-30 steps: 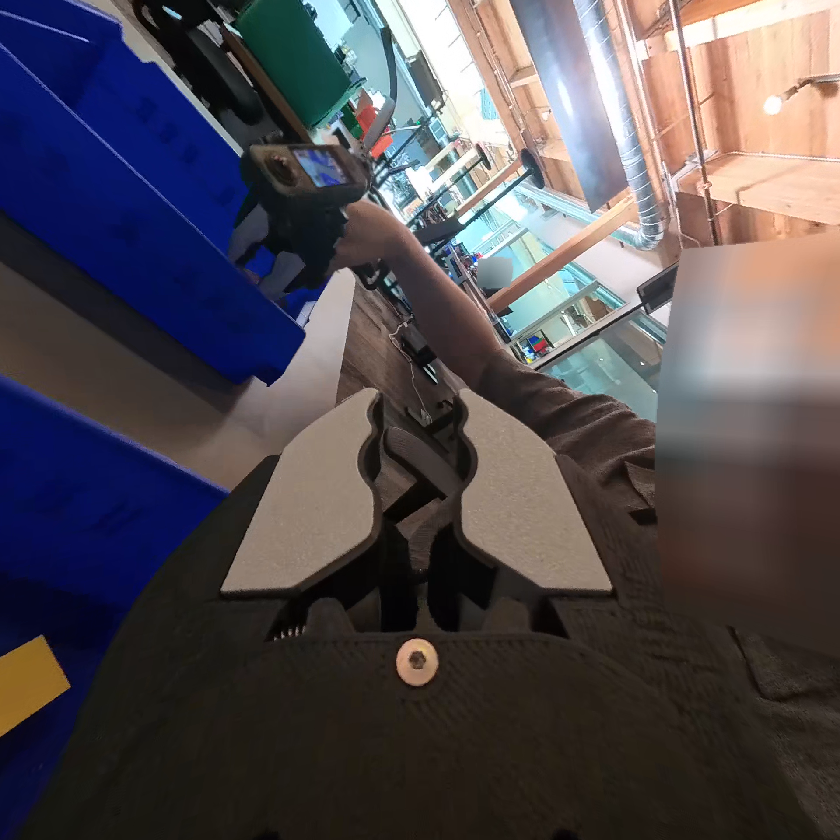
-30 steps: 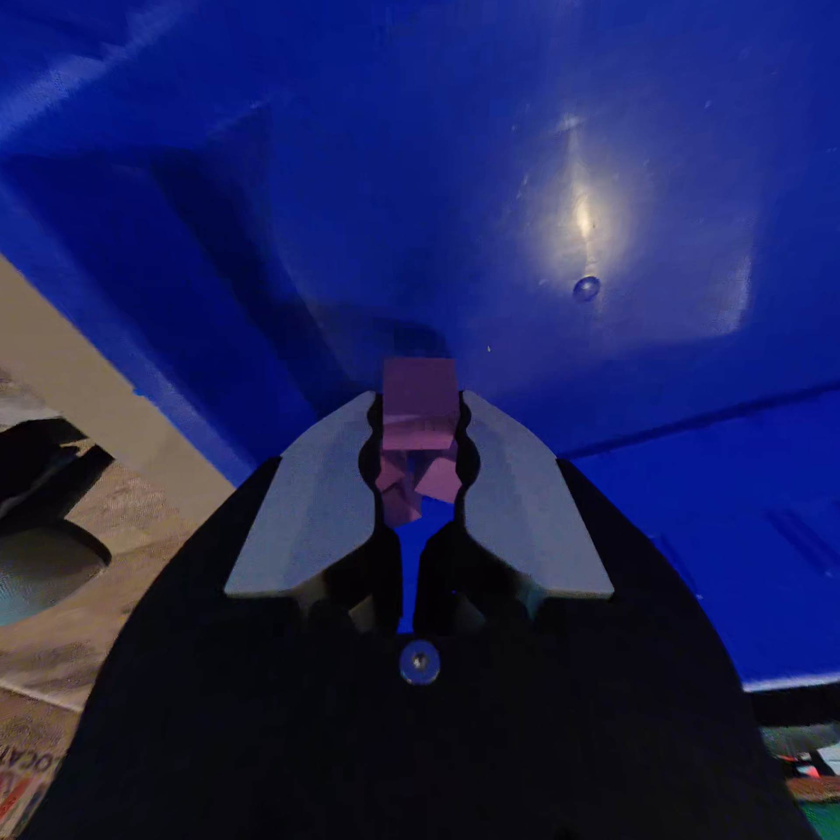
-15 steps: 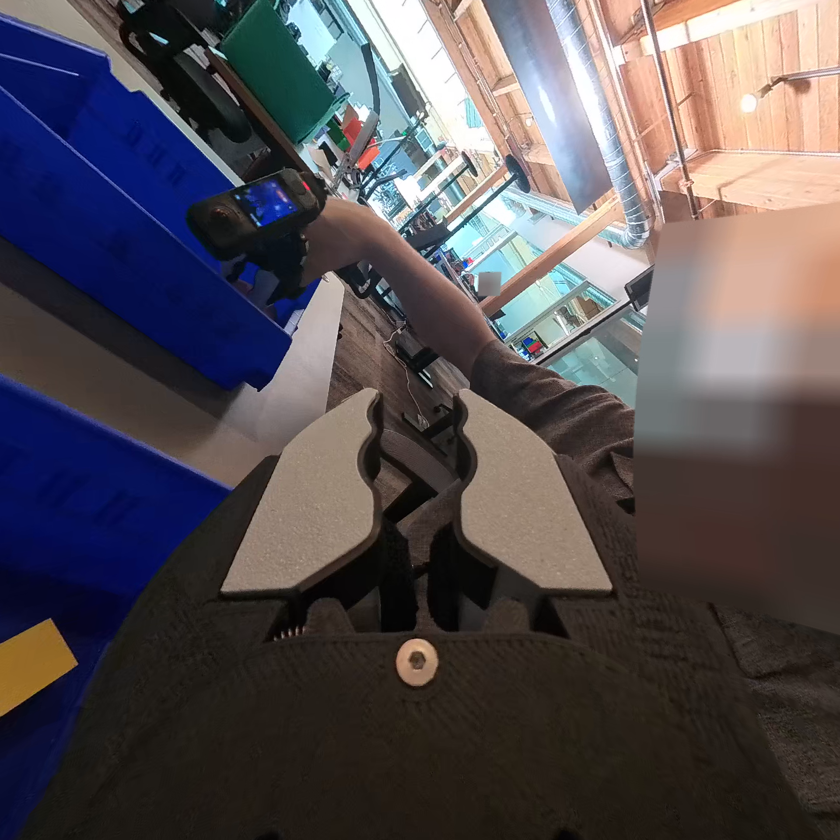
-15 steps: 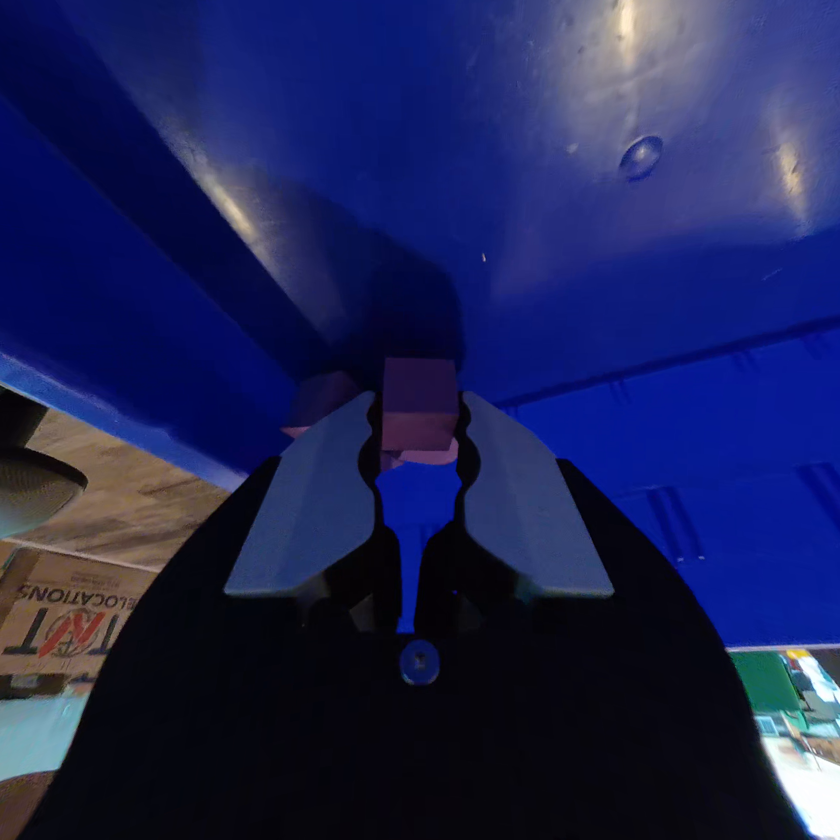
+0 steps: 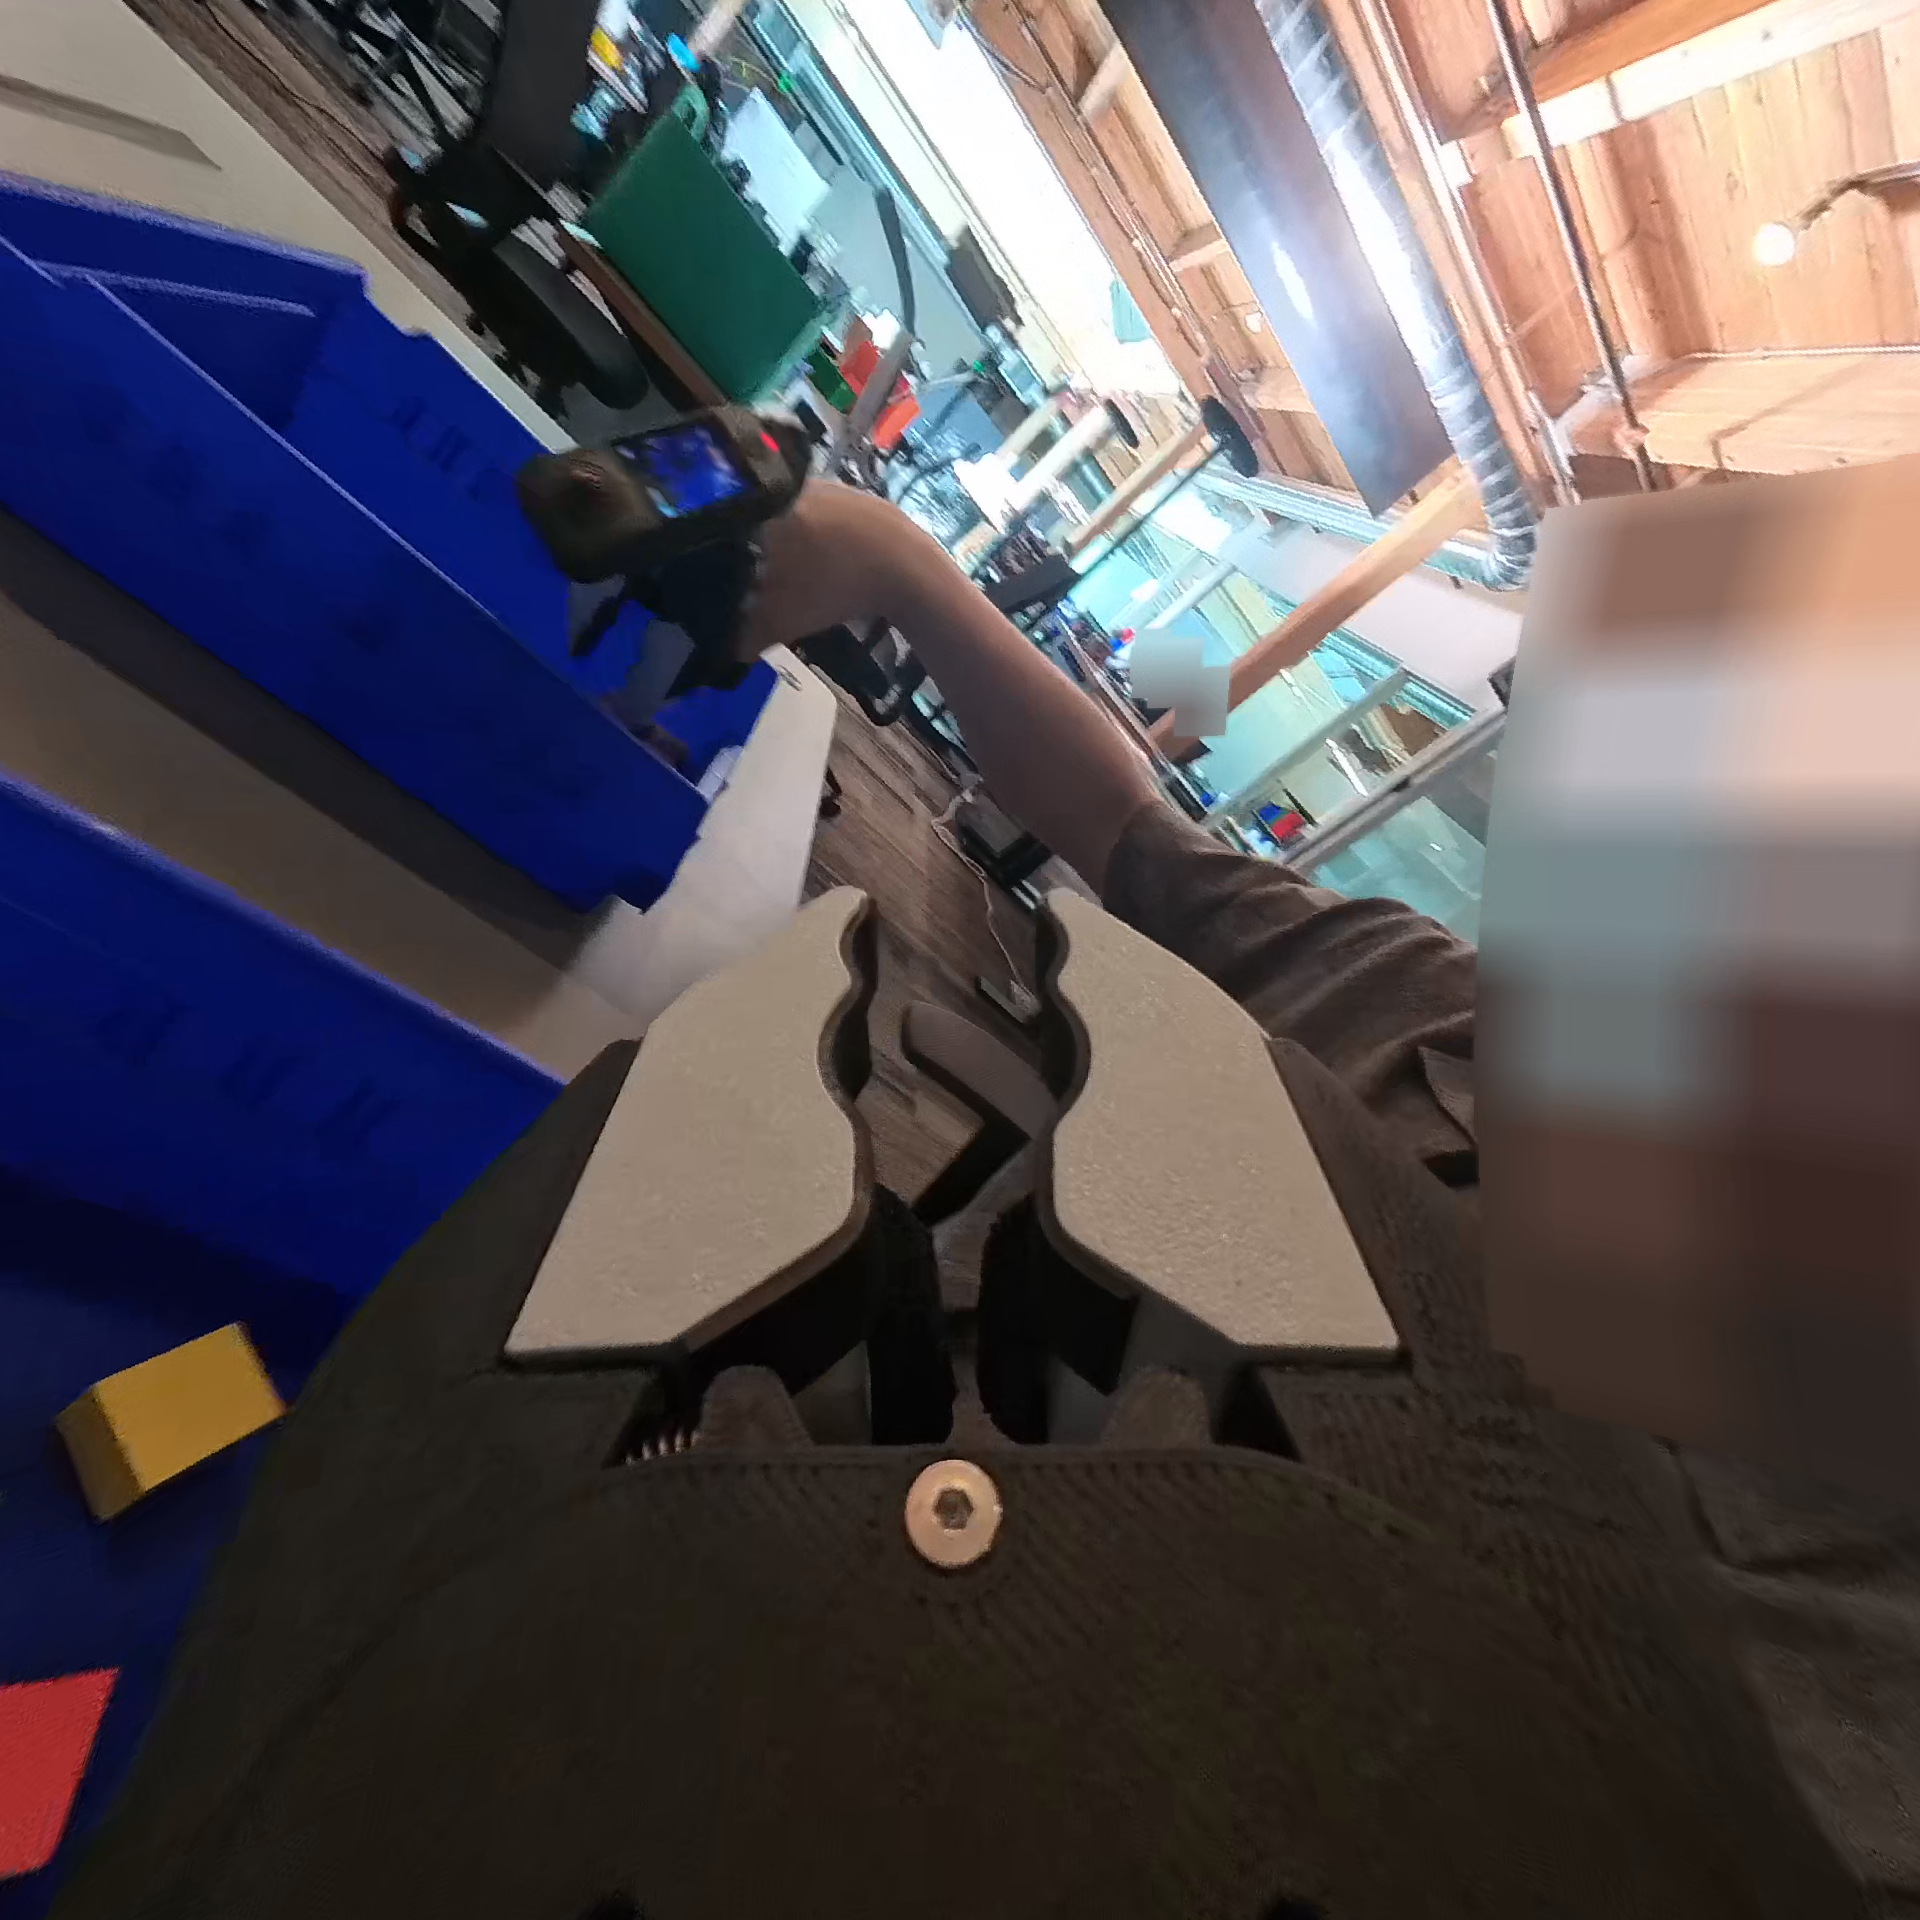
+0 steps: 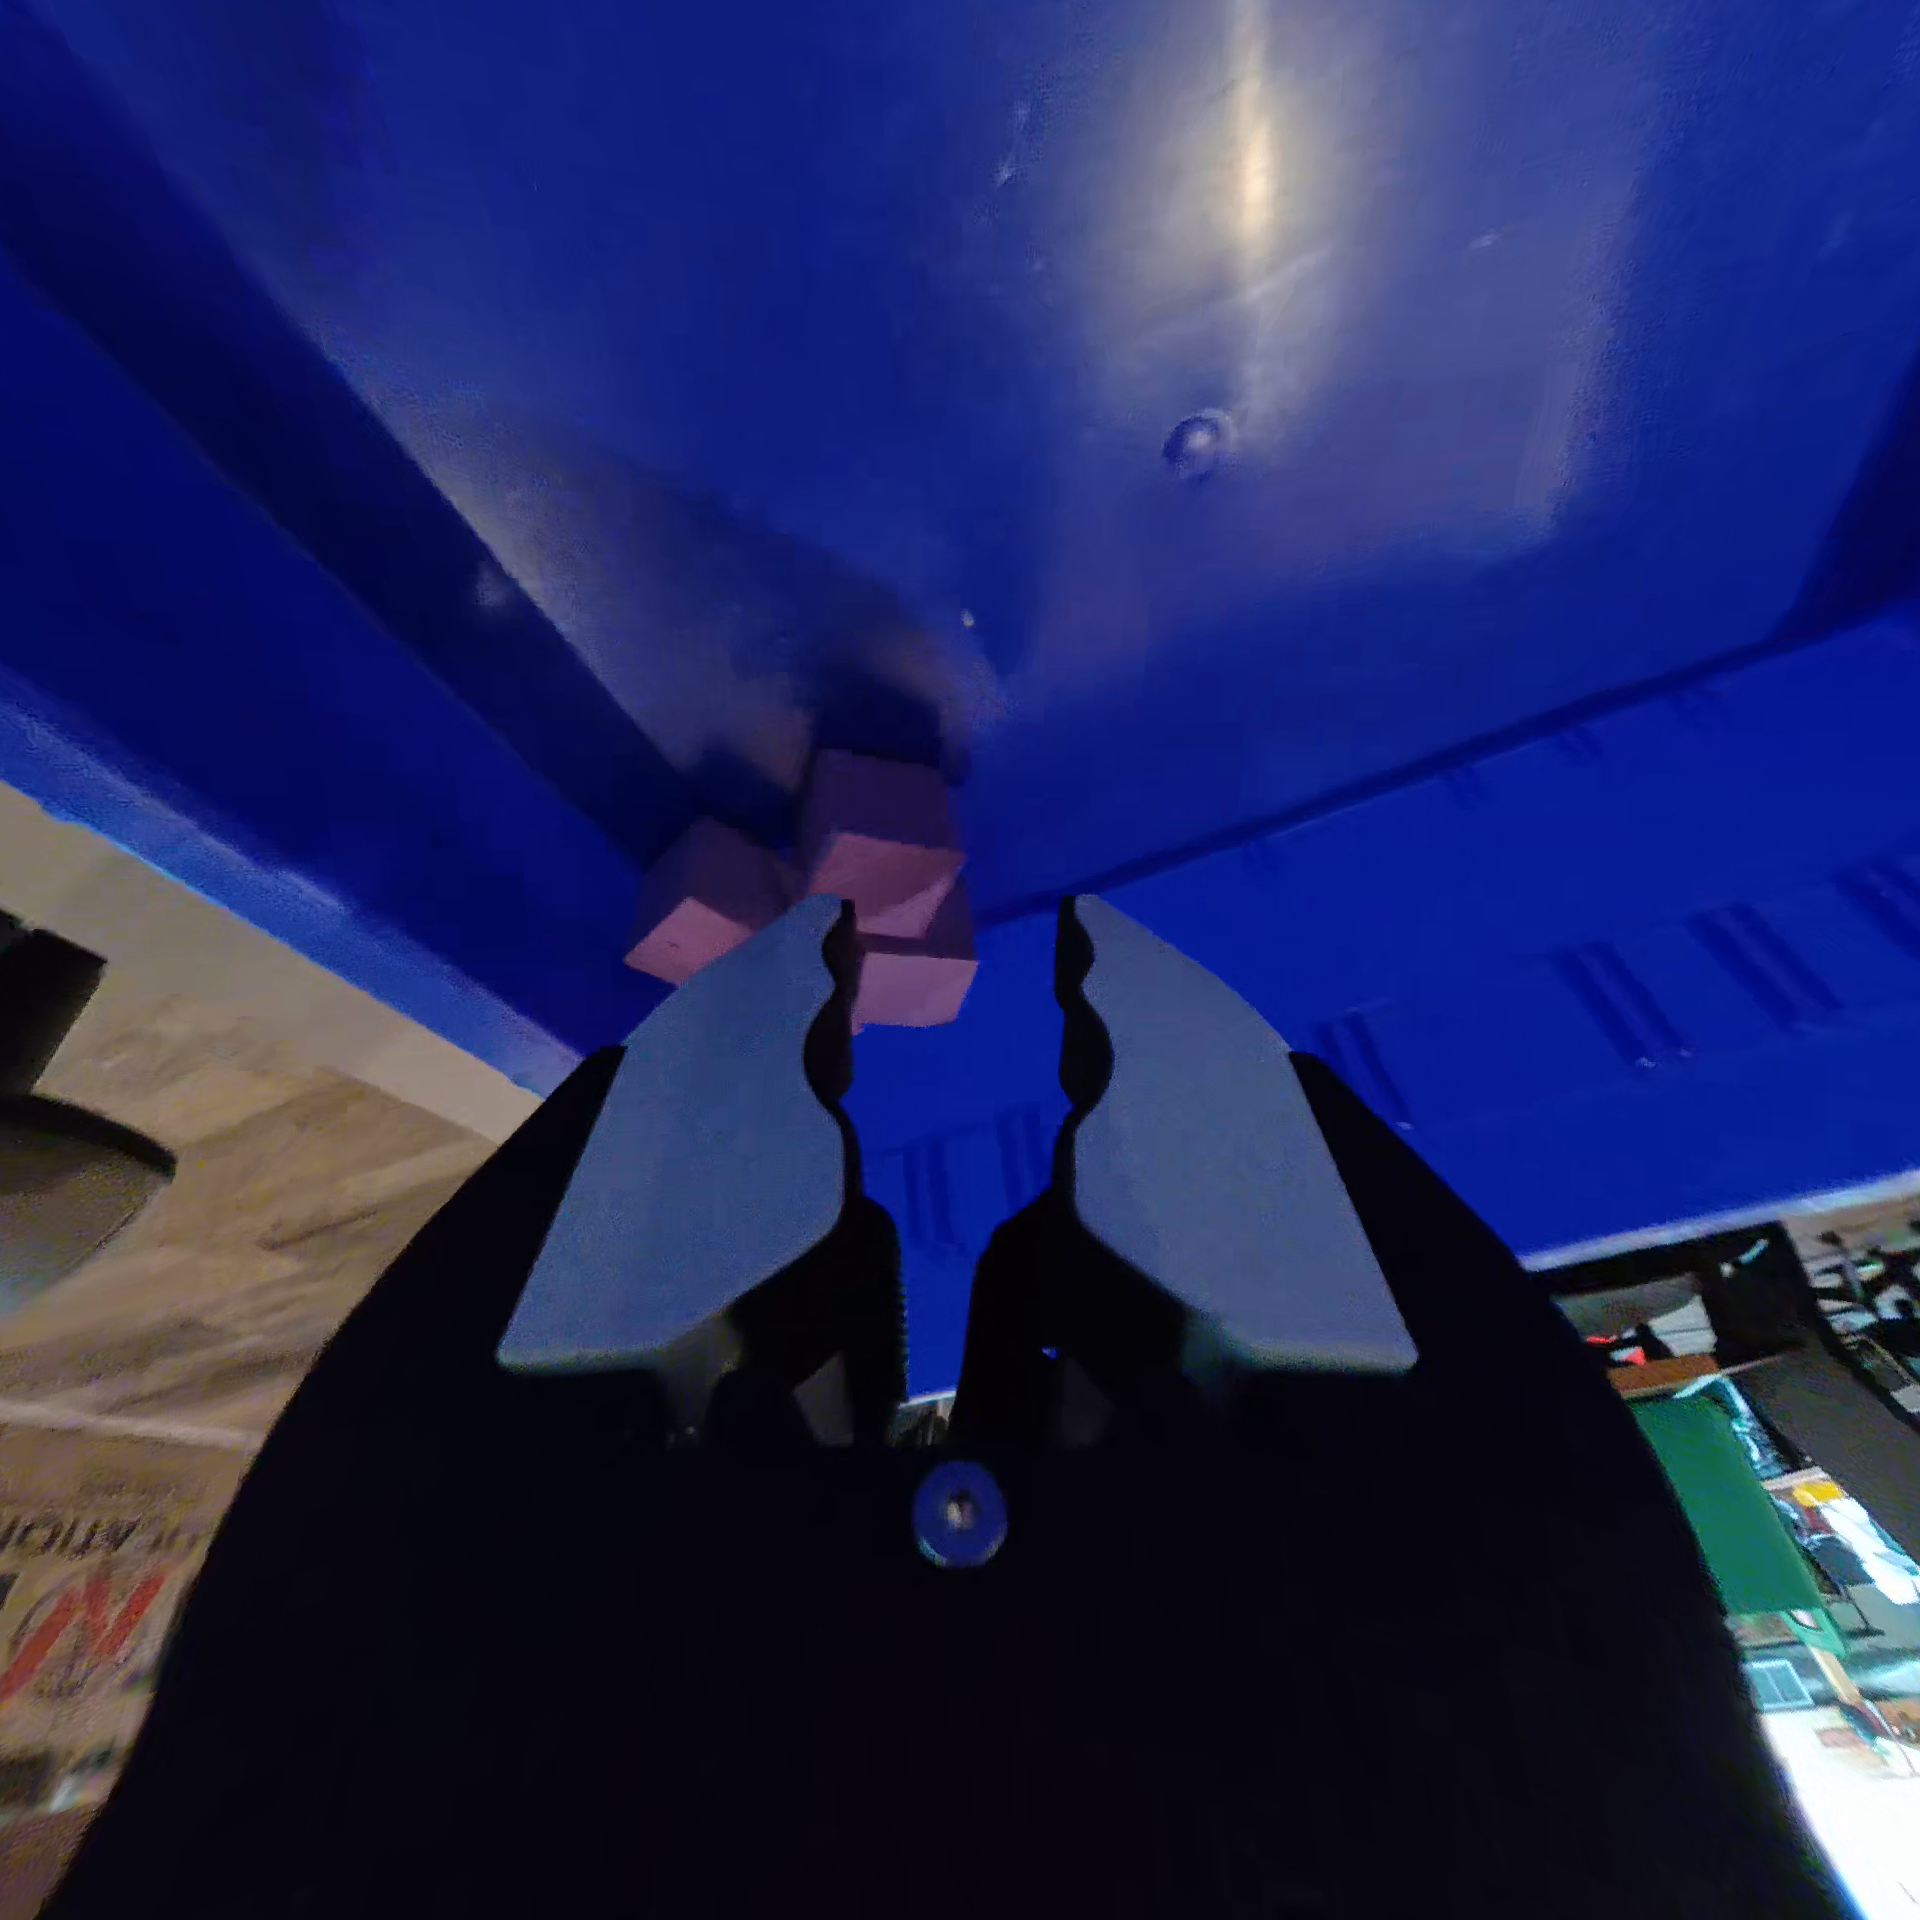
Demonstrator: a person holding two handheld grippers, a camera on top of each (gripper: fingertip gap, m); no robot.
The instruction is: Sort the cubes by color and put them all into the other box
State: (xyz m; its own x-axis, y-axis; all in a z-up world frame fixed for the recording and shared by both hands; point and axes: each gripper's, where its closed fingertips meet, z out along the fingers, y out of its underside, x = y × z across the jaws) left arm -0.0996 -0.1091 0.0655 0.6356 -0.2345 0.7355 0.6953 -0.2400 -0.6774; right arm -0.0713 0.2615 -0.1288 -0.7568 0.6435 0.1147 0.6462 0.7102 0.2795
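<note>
Right hand-held gripper (image 6: 956, 914): fingers parted with a clear gap, nothing between them; tips sit inside a blue bin (image 6: 1143, 312), just short of the purple blocks (image 6: 883, 831).
Purple blocks: three small cubes bunched in the bin's corner where floor meets wall, touching one another; the nearest one lies just beside the left fingertip, and whether it touches is hard to tell.
Handling: the blocks look light, stiff and flat-faced, likely easy to pinch across two opposite faces; being crowded together and against the wall, the top cube looks the freest to take.
Left hand-held gripper (image 5: 956, 935): fingers apart by a similar gap, holding nothing; it hangs in the air above a near bin (image 5: 208, 1039), aimed past the tabletop (image 5: 727, 852) edge toward the room.
Near bin contents: a yellow block (image 5: 166, 1413) and a red piece (image 5: 42, 1766) lie on its floor, left of the gripper body.
Right arm pose: seen from the left view, the forearm (image 5: 997, 707) stretches out, wrist bent down, dipping its gripper into the farther bin.
</note>
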